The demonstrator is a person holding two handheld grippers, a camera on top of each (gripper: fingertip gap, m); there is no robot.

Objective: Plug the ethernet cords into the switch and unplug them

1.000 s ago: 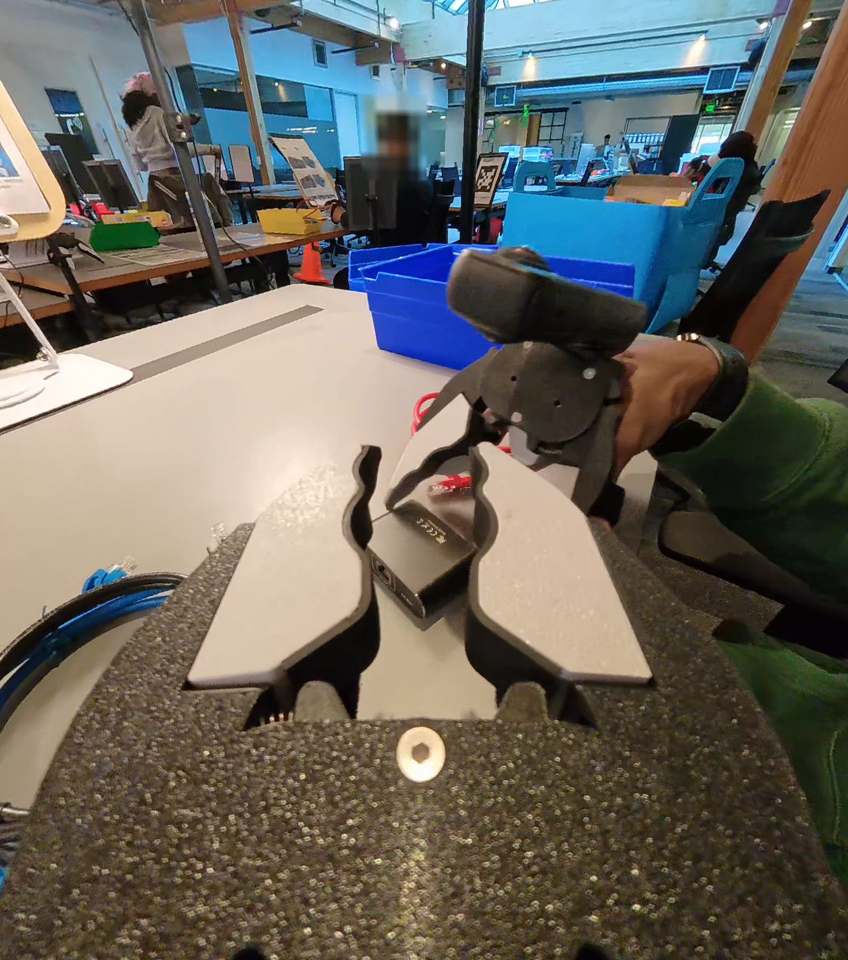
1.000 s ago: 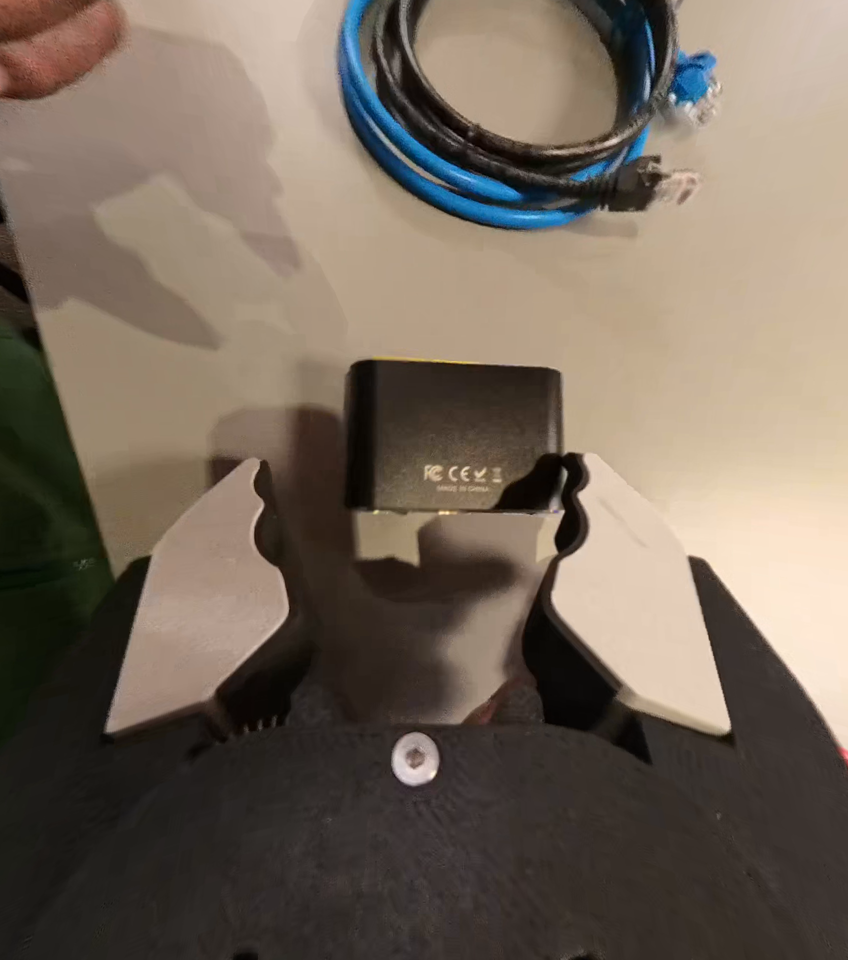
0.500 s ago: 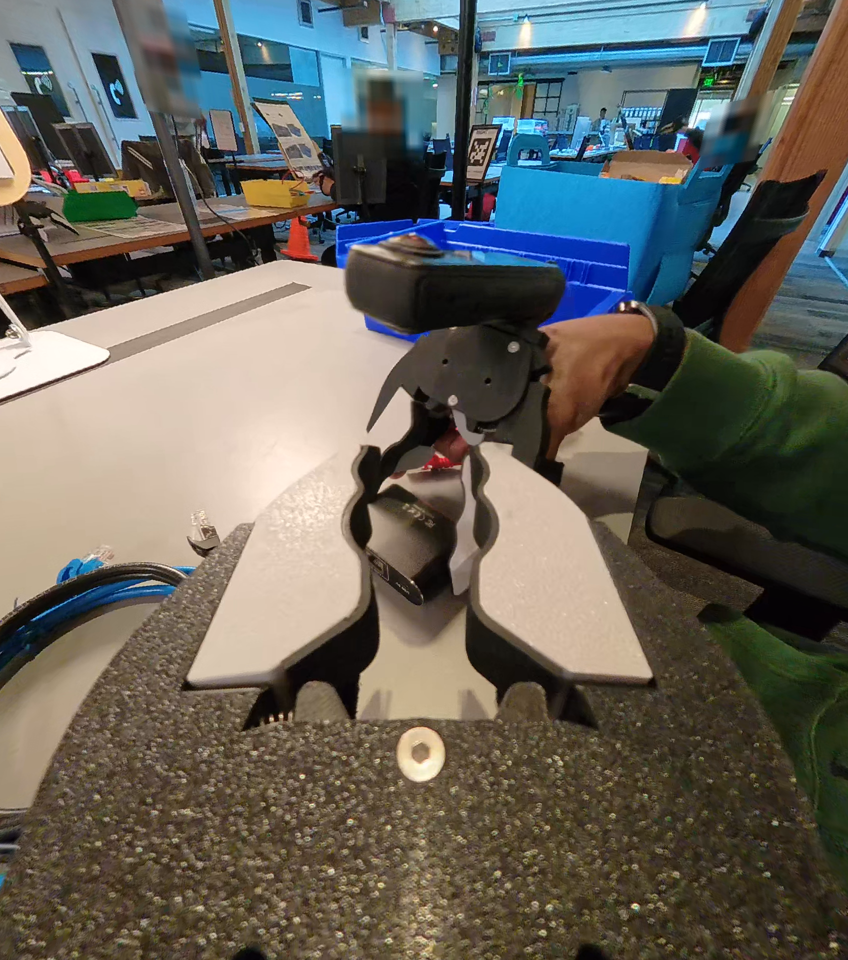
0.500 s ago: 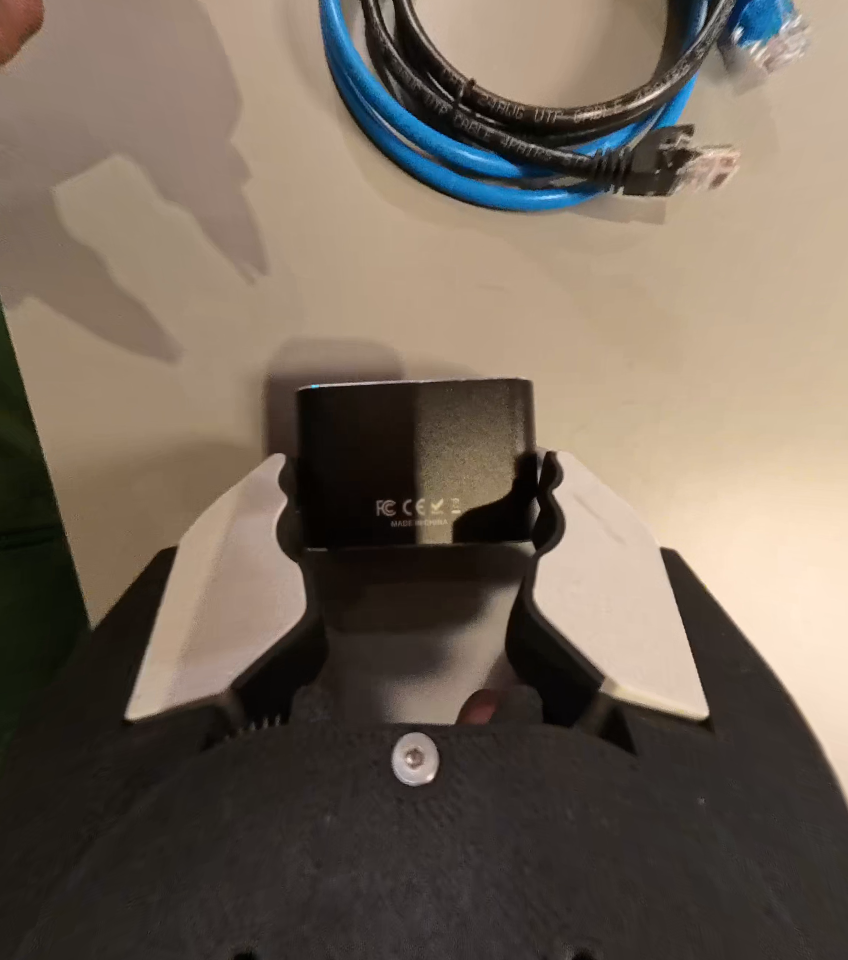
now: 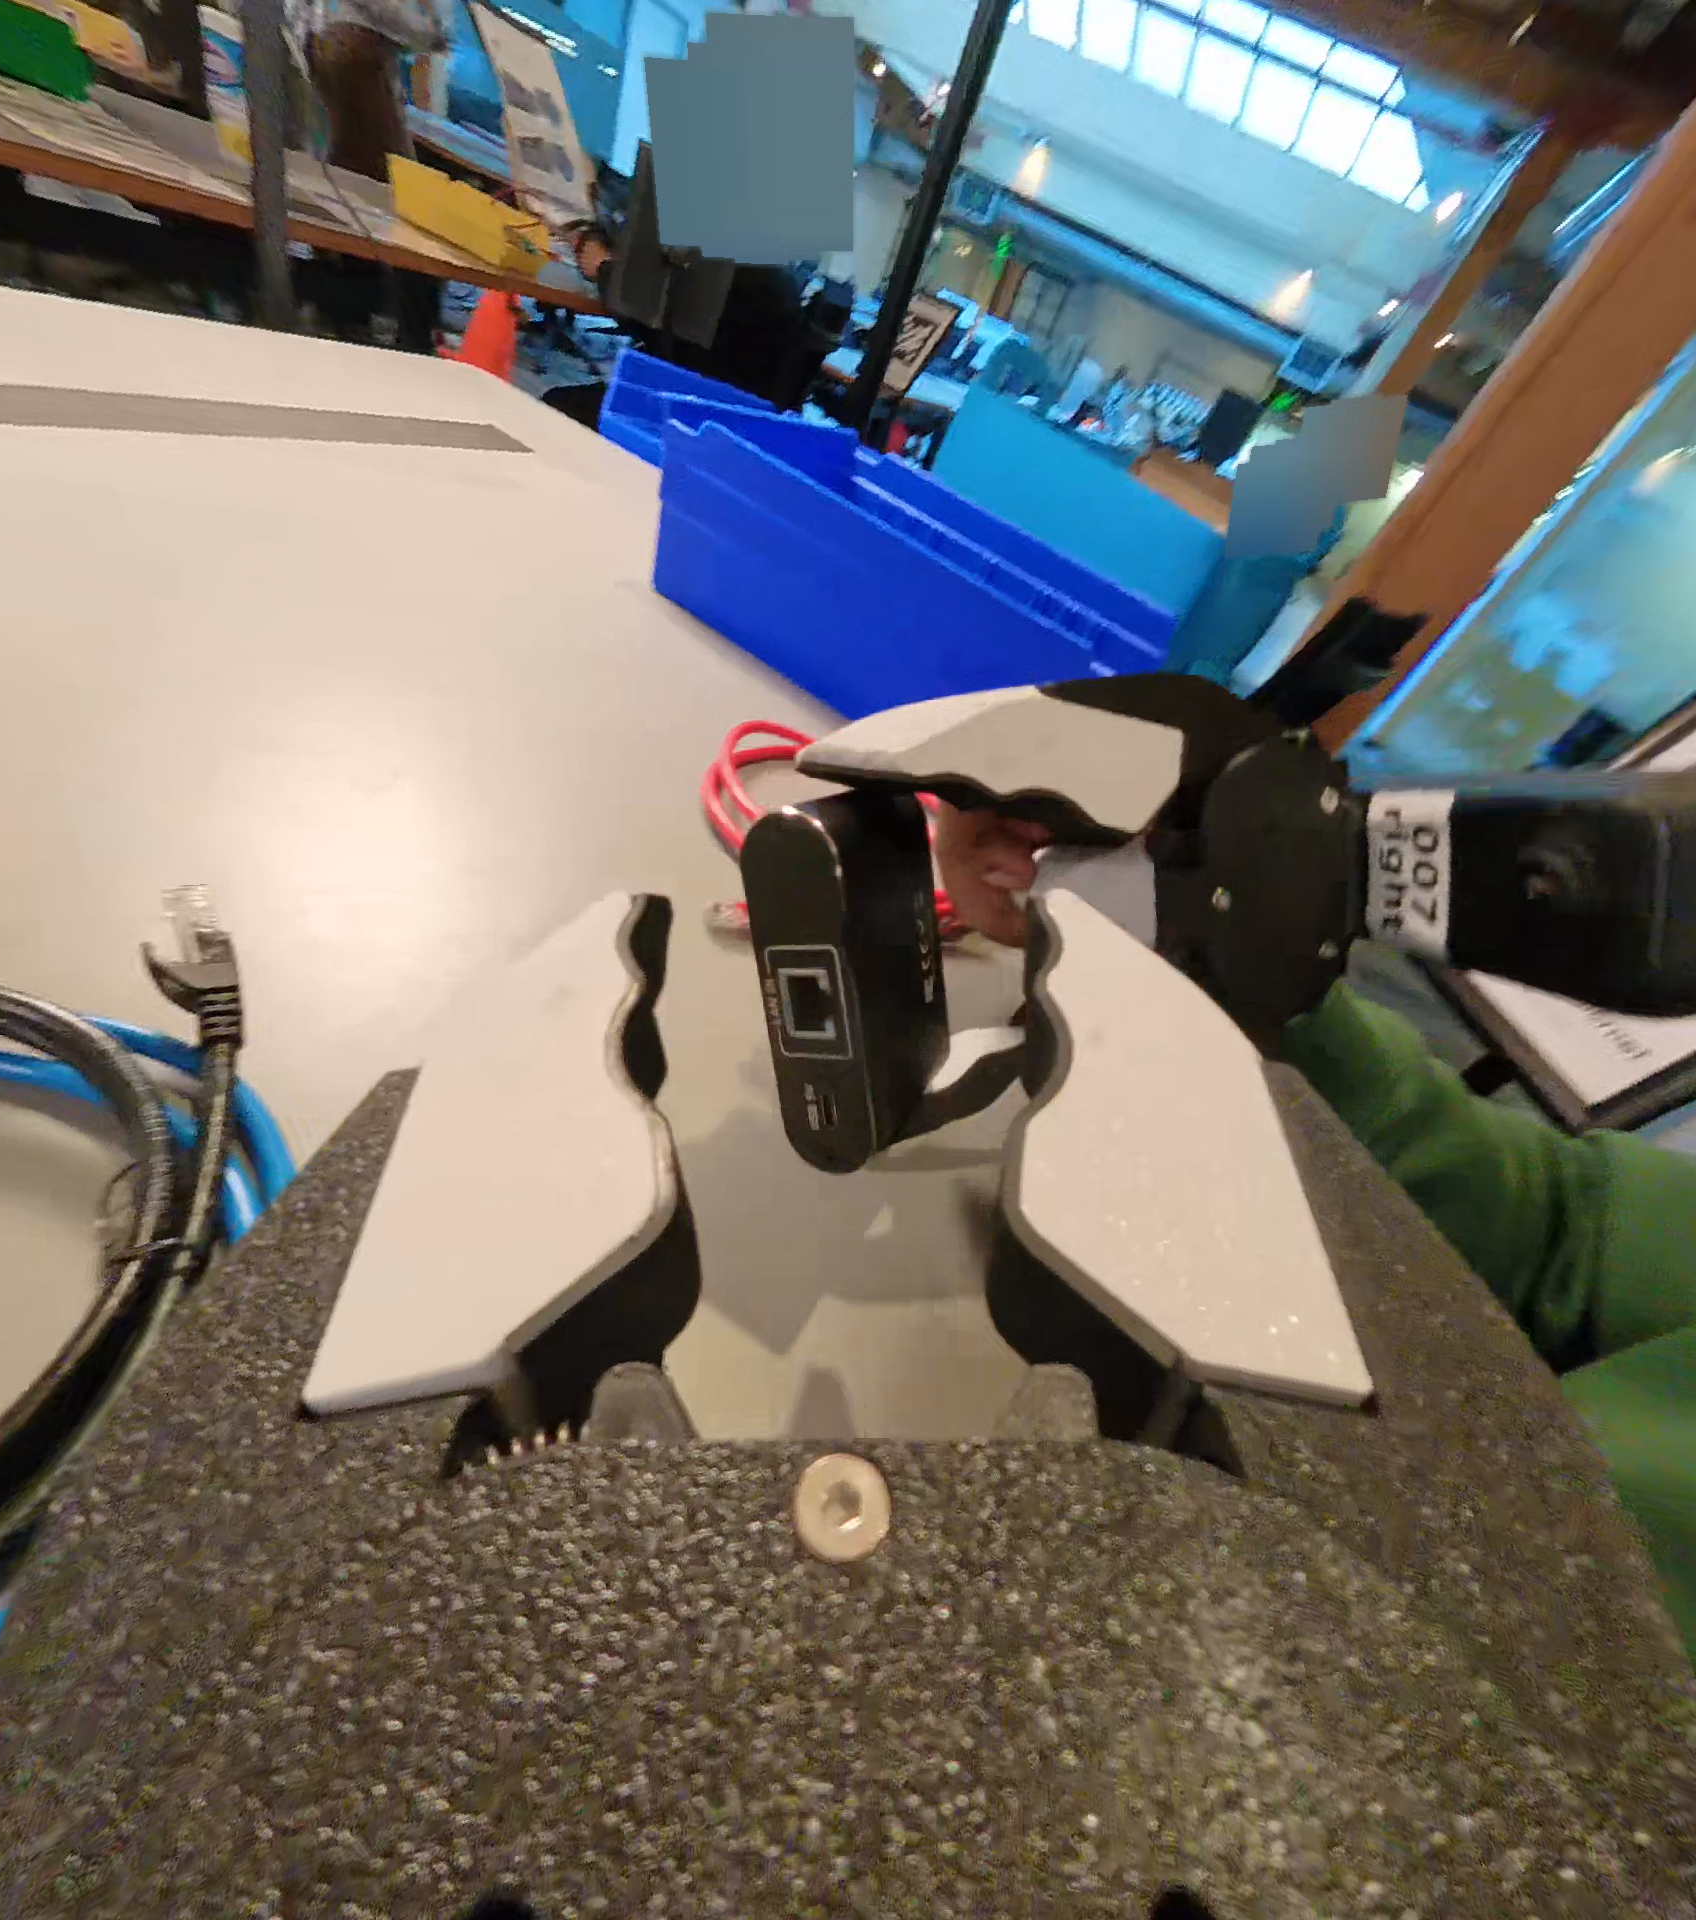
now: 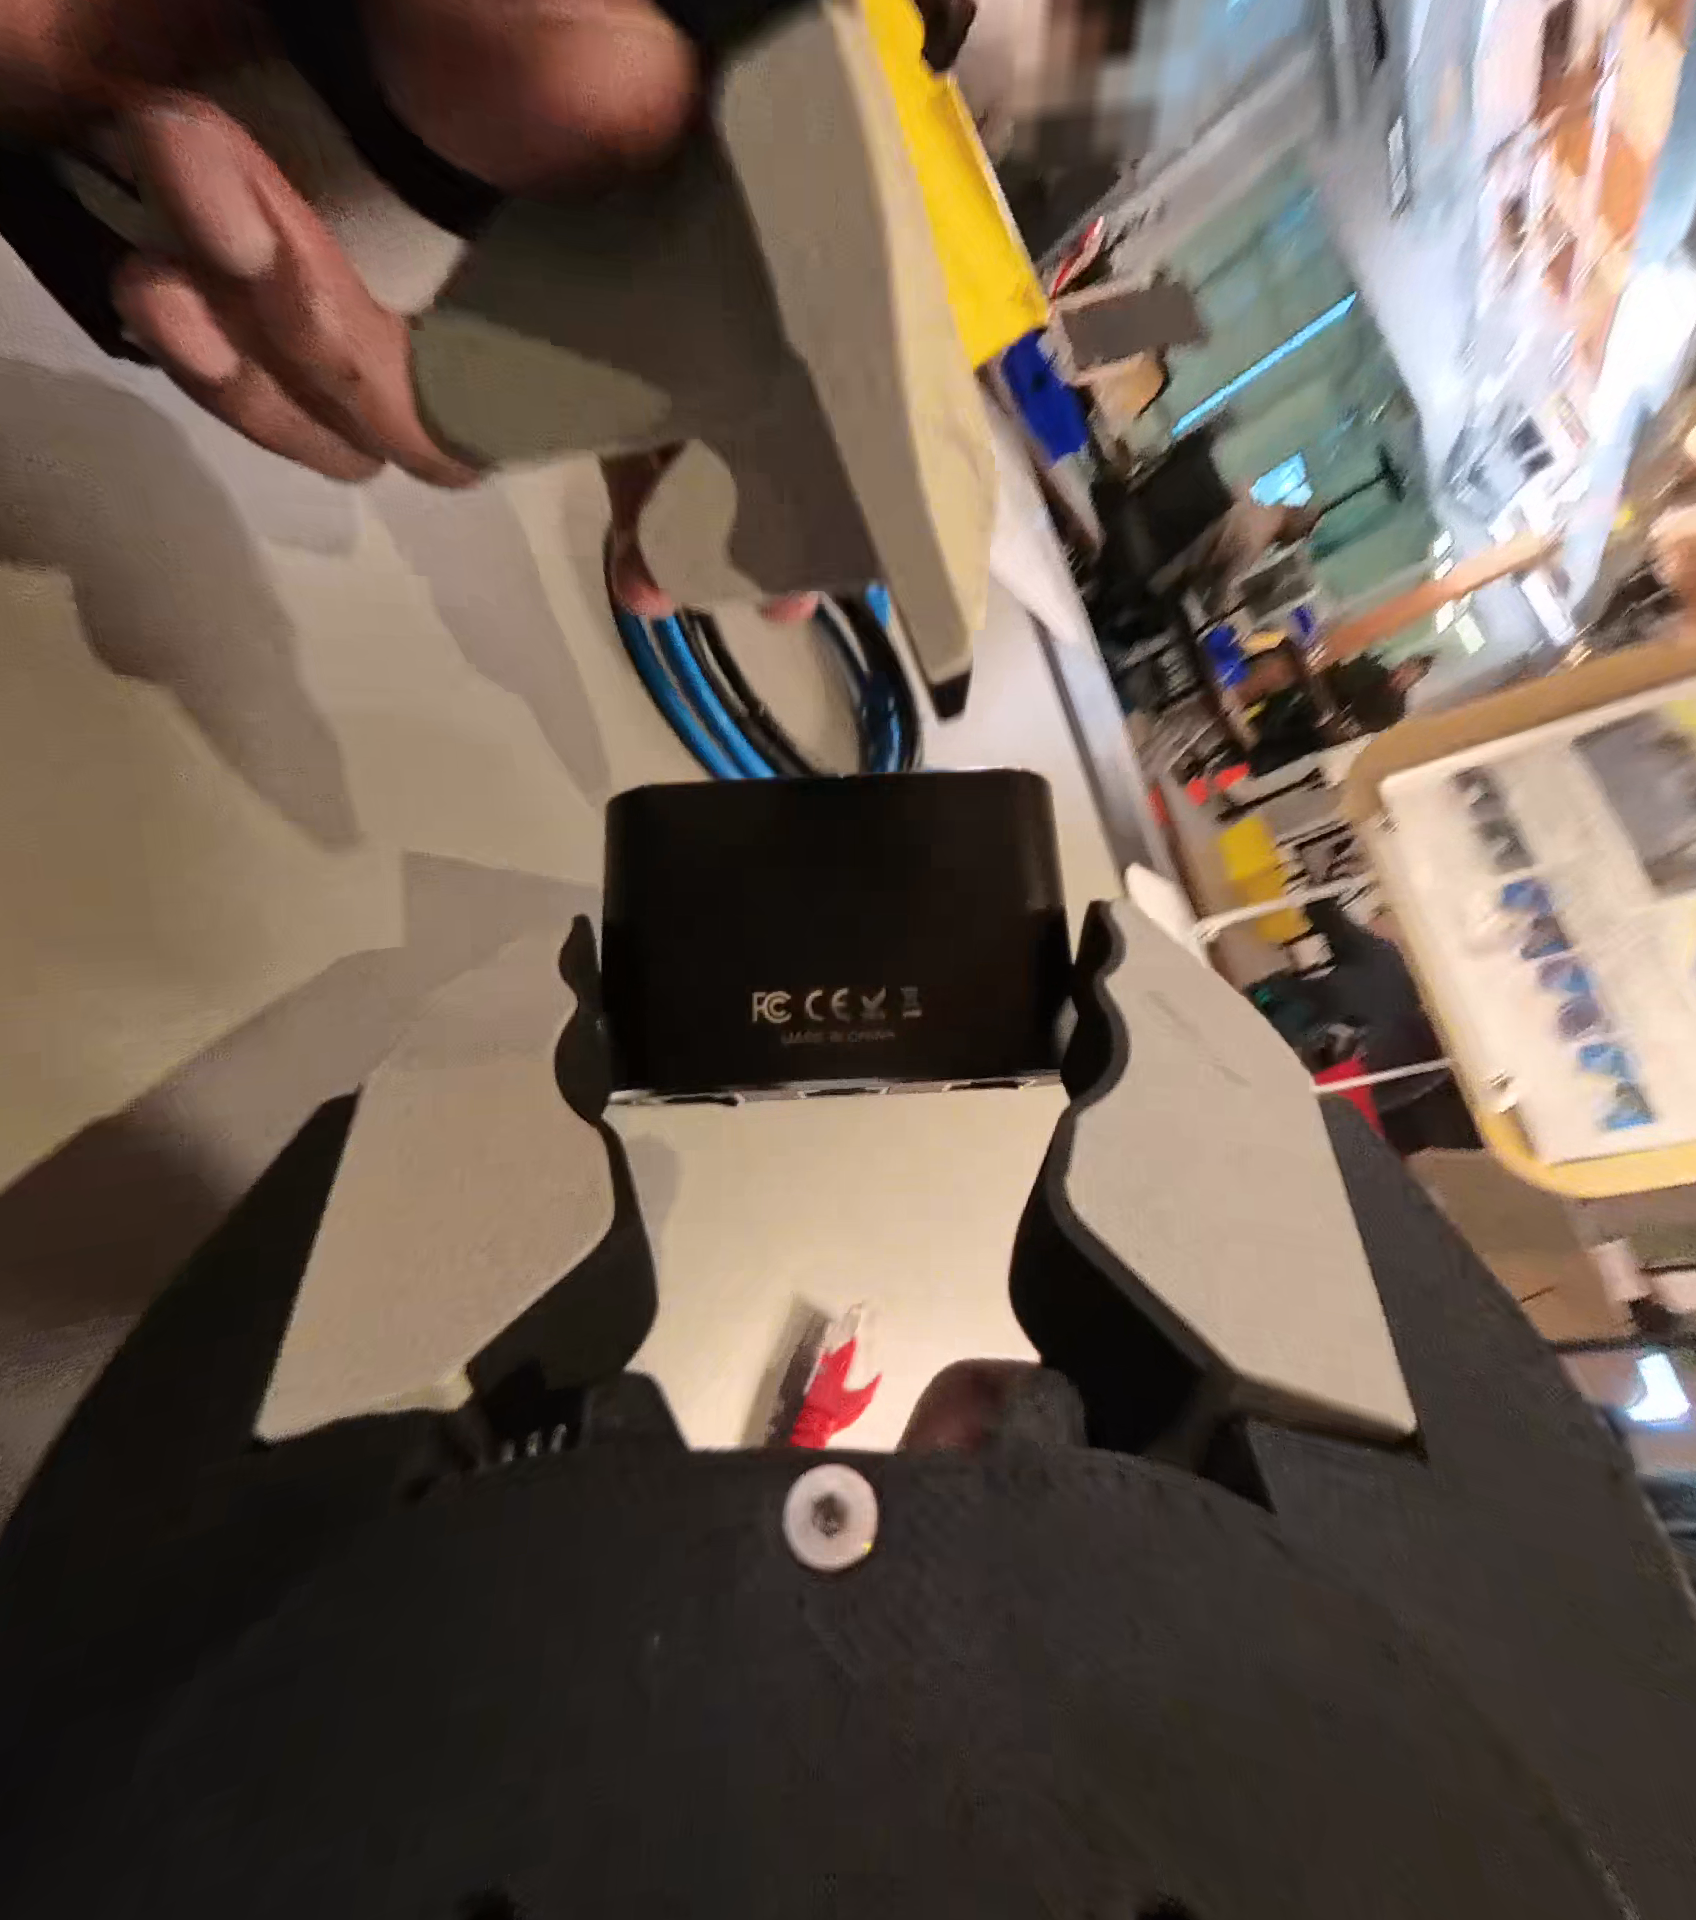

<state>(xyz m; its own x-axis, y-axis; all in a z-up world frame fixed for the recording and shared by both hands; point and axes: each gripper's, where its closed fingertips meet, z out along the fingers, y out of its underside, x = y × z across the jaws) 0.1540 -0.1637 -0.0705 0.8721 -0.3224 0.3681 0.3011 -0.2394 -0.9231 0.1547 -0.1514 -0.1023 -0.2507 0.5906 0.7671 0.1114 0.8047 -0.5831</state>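
Note:
The black switch (image 6: 833,935) is clamped between my right gripper's (image 6: 836,956) two fingers and held off the grey table (image 5: 304,623). In the left wrist view the switch (image 5: 844,987) stands on edge, its end with a port facing me. There my right gripper (image 5: 875,925) comes in from the right, held by a hand in a green sleeve. My left gripper (image 5: 839,987) is open and empty, its fingers on either side of the switch without touching it. A black cord plug (image 5: 200,966) and the coiled blue and black cords (image 5: 148,1122) lie at the left. A red cord (image 5: 771,790) lies behind the switch.
Blue bins (image 5: 875,582) stand at the table's far edge. A framed sheet (image 5: 1602,1039) lies at the right. In the right wrist view the left gripper's fingers (image 6: 823,312) and a hand are just above the switch, the coiled cords (image 6: 750,707) beyond it, and a red plug (image 6: 833,1382) below. The left gripper's tips are roughly 4 centimeters from the right gripper's.
My right gripper has shut on the switch, lifted it off the table and turned it on edge. My left gripper's jaws have opened wider.

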